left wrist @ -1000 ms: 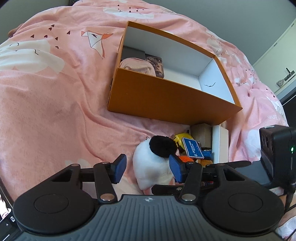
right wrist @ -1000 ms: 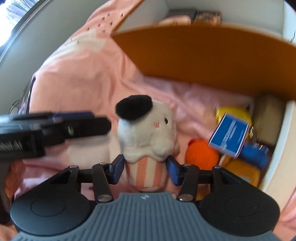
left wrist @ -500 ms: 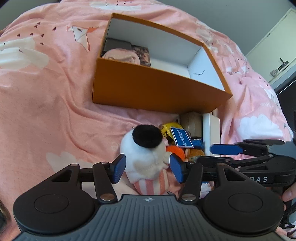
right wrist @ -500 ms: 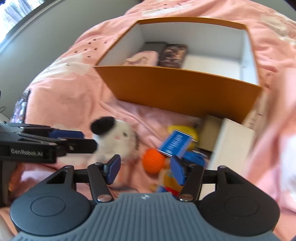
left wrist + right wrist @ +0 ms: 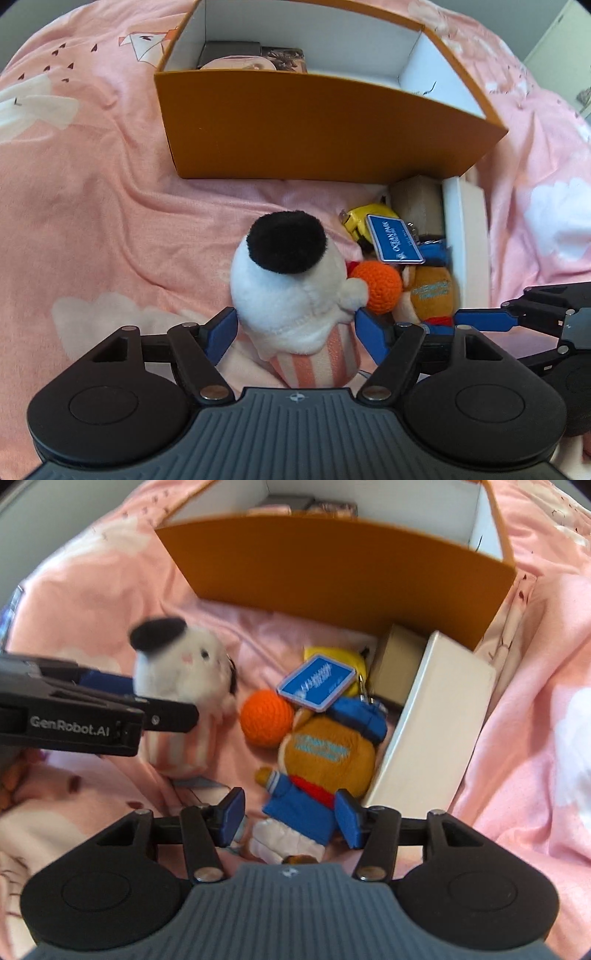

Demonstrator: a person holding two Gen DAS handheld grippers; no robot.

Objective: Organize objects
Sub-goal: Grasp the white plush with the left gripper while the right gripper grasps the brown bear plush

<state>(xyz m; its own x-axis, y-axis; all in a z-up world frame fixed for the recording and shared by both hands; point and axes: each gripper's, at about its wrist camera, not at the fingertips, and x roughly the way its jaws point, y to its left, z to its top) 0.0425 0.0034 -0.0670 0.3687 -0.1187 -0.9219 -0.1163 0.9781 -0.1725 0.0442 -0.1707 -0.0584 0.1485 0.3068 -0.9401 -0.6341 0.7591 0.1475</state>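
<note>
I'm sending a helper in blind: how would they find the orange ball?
Find the big orange box on the pink bedspread. Beside its near wall lies a toy pile. The ball sits between the white plush and bear: the only round, knitted, plain orange thing.

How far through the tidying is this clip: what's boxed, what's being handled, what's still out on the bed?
Early. The orange box holds only a few items at its far-left end. The left gripper brackets the white plush at its striped base; a firm grip isn't clear. The right gripper is open over the bear plush. Still out on the blanket: orange ball, blue tag, white box.
</note>
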